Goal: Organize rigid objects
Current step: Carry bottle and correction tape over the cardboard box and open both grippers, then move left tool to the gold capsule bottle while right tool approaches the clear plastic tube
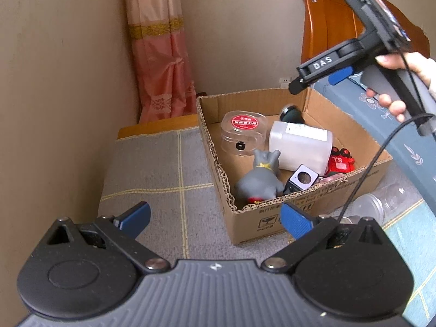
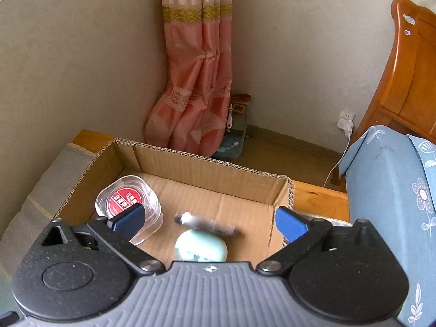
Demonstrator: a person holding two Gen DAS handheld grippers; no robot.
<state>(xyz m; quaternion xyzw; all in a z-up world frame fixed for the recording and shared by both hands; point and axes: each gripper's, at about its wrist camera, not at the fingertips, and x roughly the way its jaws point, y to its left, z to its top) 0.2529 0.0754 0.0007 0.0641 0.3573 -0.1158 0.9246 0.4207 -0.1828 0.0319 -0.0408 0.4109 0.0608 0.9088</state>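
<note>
An open cardboard box [image 1: 272, 212] stands on a grey checked cloth. In it lie a clear round container with a red label [image 1: 239, 133], a white plastic bottle [image 1: 299, 147], a grey toy animal [image 1: 259, 179], a red toy car [image 1: 339, 163] and a small black-and-white cube [image 1: 302, 179]. My left gripper [image 1: 218, 219] is open and empty before the box's near corner. A hand holds my right gripper [image 1: 318, 80] above the box's far right corner. In the right wrist view, the right gripper [image 2: 209, 222] is open over the box [image 2: 212, 163]. Below it are a blurred dark stick-like item [image 2: 207, 223], a mint-green object [image 2: 200, 246] and the clear container [image 2: 128, 207].
A clear plastic bottle [image 1: 376, 204] lies on the cloth right of the box. A blue flowered bed edge [image 1: 395, 125] and a wooden headboard [image 1: 327, 13] close the right side. A pink curtain [image 1: 160, 54] and beige walls stand behind. The right gripper's cable [image 1: 362, 174] hangs over the box's right rim.
</note>
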